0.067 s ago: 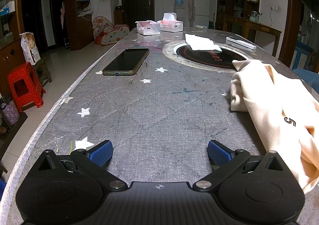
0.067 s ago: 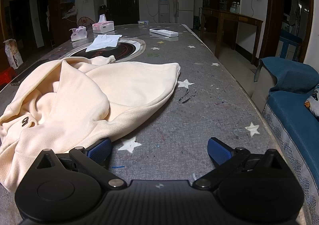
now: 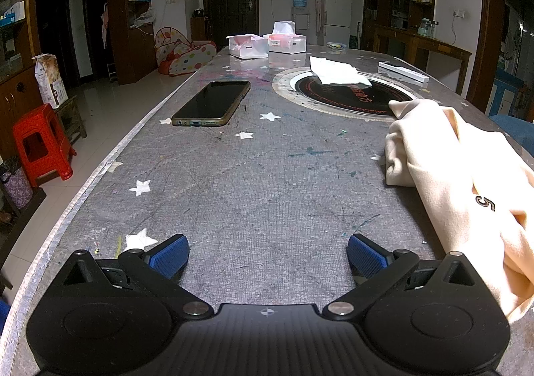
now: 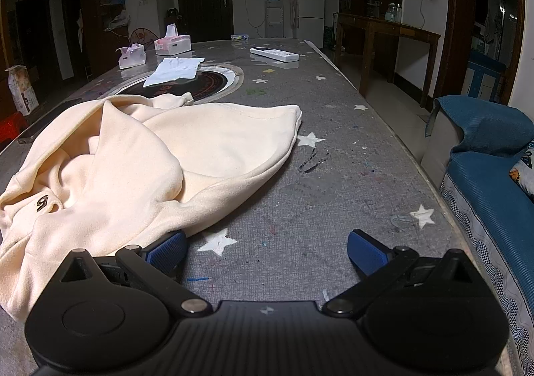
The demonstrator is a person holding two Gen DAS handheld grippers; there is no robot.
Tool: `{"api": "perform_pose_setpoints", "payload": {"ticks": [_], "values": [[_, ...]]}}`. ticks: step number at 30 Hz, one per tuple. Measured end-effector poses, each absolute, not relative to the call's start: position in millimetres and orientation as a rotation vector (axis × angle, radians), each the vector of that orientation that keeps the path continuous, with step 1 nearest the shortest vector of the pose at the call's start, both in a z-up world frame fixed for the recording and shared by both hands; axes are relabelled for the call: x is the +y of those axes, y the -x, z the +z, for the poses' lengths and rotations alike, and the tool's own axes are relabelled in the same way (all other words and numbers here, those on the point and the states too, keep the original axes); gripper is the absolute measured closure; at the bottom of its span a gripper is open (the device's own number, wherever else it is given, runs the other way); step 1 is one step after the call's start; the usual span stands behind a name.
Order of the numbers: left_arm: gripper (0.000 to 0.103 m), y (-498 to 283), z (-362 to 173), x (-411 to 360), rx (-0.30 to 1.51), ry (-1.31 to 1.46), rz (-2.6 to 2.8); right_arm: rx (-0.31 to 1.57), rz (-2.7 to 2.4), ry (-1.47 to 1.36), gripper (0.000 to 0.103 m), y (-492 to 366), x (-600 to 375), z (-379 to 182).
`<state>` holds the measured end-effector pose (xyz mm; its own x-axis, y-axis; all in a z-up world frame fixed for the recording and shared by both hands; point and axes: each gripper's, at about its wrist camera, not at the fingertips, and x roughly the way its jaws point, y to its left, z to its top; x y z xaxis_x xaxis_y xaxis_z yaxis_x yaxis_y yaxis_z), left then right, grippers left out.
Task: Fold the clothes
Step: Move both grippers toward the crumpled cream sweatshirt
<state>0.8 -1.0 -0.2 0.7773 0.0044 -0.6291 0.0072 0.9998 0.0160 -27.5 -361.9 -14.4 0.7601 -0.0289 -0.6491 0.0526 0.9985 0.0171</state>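
Cream garment (image 4: 133, 169) unmoved on table (image 3: 267, 182) | left gripper (image 3: 267, 252) wide | right gripper (image 4: 267, 251) wide, unchanged

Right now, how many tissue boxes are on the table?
2. Both stand at the far end of the table: one tissue box on the left, the other tissue box beside it, right.

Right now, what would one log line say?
stage: before first grasp | left gripper: open, empty | right gripper: open, empty | cream sweatshirt: crumpled on table
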Motion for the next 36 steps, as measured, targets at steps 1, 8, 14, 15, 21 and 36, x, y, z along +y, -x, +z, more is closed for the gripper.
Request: {"api": "perform_pose_setpoints", "payload": {"ticks": [1, 8, 14, 15, 21, 36], "values": [[0.000, -1.0, -0.2, -1.3, 0.681, -0.018, -0.002, 0.705, -0.046, -0.031, 0.000, 27.3, -361.9, -14.3], [0.000, 3.0, 1.2, -5.1, 0.686, 0.002, 0.045, 0.707, -0.044, -0.036, 0.000, 28.1, -361.9, -14.2], [0.000, 7.9, -0.5, -9.5, 0.692, 0.018, 0.078, 0.721, -0.026, -0.036, 0.000, 30.0, -362.5, -12.8], [0.000, 8.9, -0.2, -10.6, 0.695, 0.019, 0.082, 0.722, -0.020, -0.035, 0.000, 31.5, -362.0, -12.5], [0.000, 18.1, 2.4, -17.1, 0.719, 0.031, 0.106, 0.715, 0.025, -0.049, 0.000, 47.5, -358.0, -10.1], [0.000, 50.6, 24.9, -41.1, 0.700, 0.060, 0.056, 0.705, 0.095, -0.037, 0.000, 76.0, -343.5, -1.9]]}}
